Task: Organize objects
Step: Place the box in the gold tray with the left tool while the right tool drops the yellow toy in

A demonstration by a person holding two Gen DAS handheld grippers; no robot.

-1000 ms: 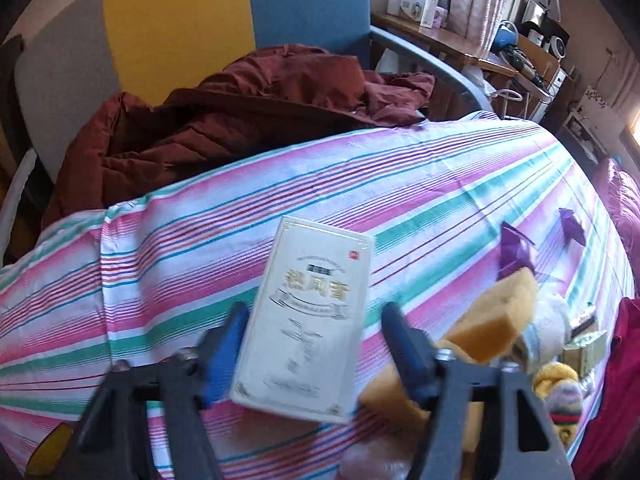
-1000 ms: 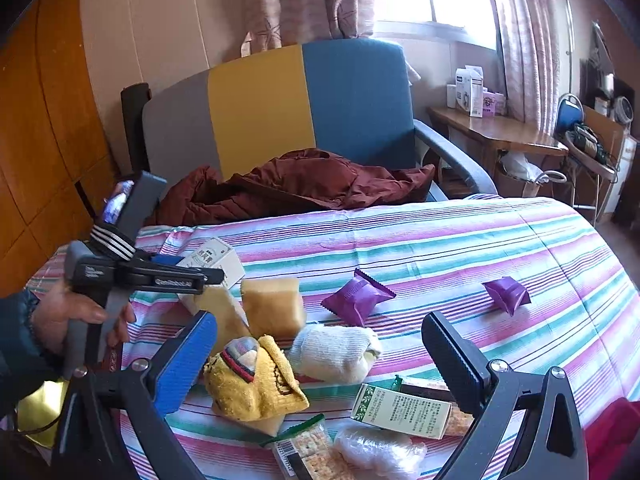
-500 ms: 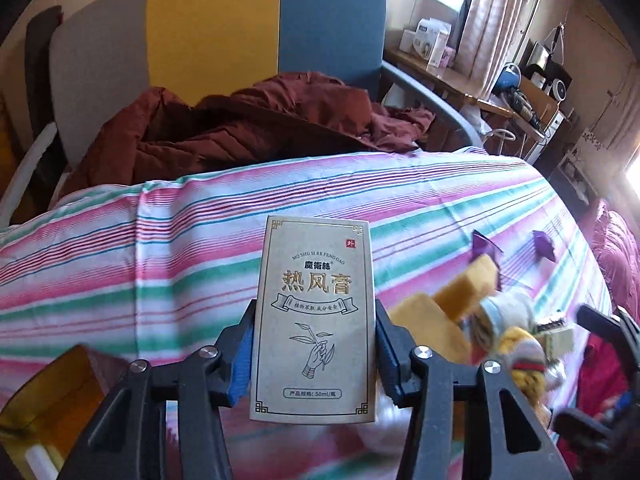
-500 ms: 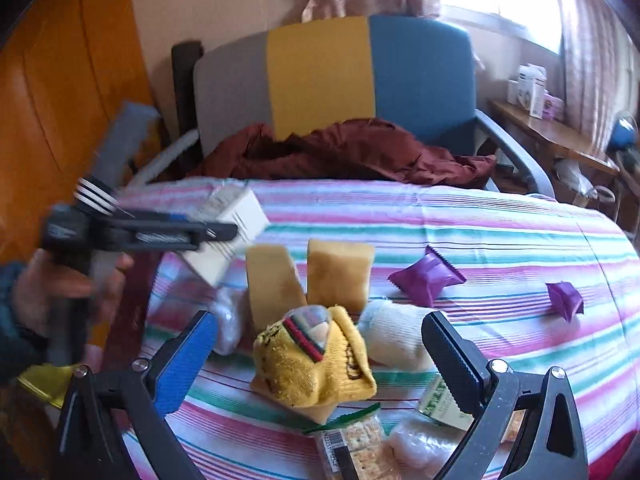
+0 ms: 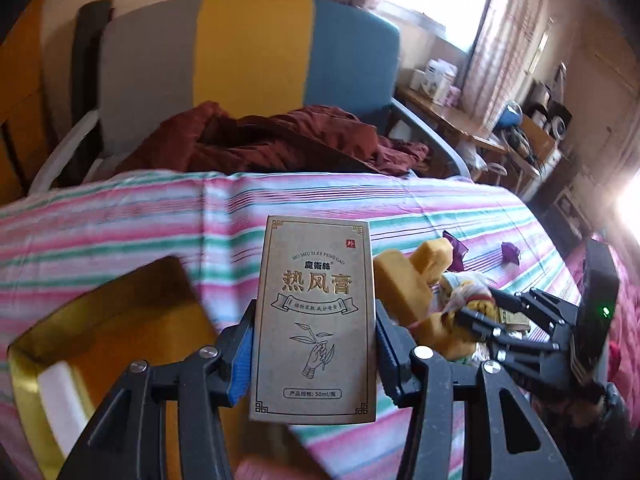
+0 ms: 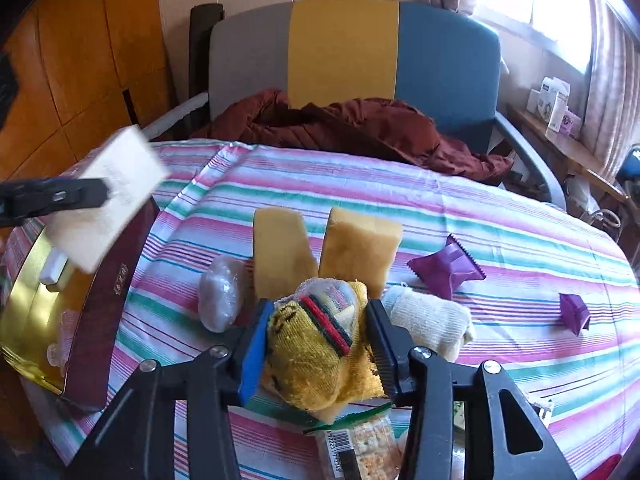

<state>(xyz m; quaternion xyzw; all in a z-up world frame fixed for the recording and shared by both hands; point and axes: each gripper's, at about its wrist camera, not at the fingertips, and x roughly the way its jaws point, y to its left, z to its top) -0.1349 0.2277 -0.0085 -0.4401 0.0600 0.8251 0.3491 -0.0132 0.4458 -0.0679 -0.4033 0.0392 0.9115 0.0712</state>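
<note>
Closing just now, the right gripper has clamped the yellow sock at lower centre, where its jaws stood wide before. Left gripper grips the carton, now above the gold tray lower left; drop-off looks imminent.

The carton is of matt brownish cardboard with shiny gold letters, and the tin box has a glossy golden metal inside and a smooth dark red wall. The yellow sock is a rough, coarse knit with red and green bands, the cream sock beside it is a softer knit, and the two sponges look porous and matt. The tablecloth is thin striped woven cloth, the purple packets are shiny foil, and the jacket on the chair is dull maroon fabric.
</note>
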